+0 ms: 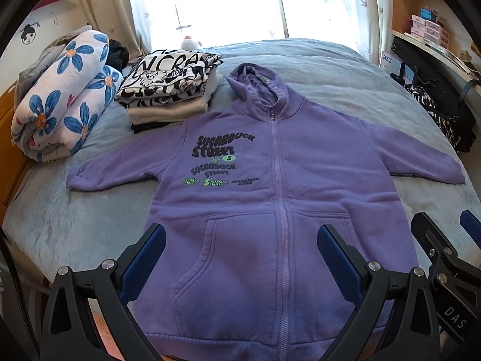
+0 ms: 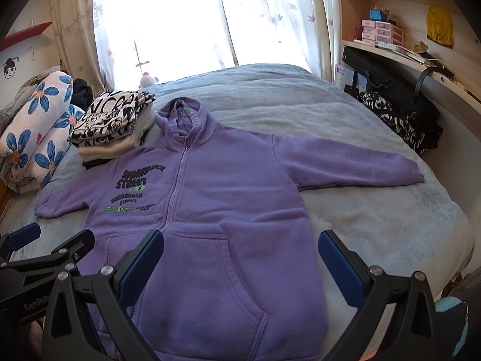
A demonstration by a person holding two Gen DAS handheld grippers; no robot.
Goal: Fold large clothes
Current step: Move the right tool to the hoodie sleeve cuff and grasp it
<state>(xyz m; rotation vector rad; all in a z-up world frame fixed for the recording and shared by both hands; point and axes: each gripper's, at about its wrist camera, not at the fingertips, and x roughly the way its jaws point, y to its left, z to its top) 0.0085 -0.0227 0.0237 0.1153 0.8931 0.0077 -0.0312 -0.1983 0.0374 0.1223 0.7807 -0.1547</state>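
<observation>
Both claws wide open over a purple hoodie, nothing gripped.

Left claw [image 1: 240, 258] spread wide, blue pads [image 1: 147, 258] empty, hovering above the hoodie's lower hem and pocket; right claw [image 2: 240, 261] same deal, gaping and empty, just beside the left one over the hem's other half. Purple hoodie [image 1: 270, 180] laid flat and face up on the bed [image 1: 345, 69], zipped shut, sleeves stretched out to both sides, hood pointing toward the window [image 1: 207, 3]. Black and green "SUGARDUCK STREET" print on the chest, one side of the zipper. Just beyond the hoodie's left shoulder, a stack of folded clothes [image 1: 168, 90] with a black-and-white graphic piece on top. Farther out from that, a rolled blue-flower blanket [image 1: 63, 96]. Off past the hoodie's other sleeve, shelves [image 2: 390, 15] along the bed edge.
</observation>
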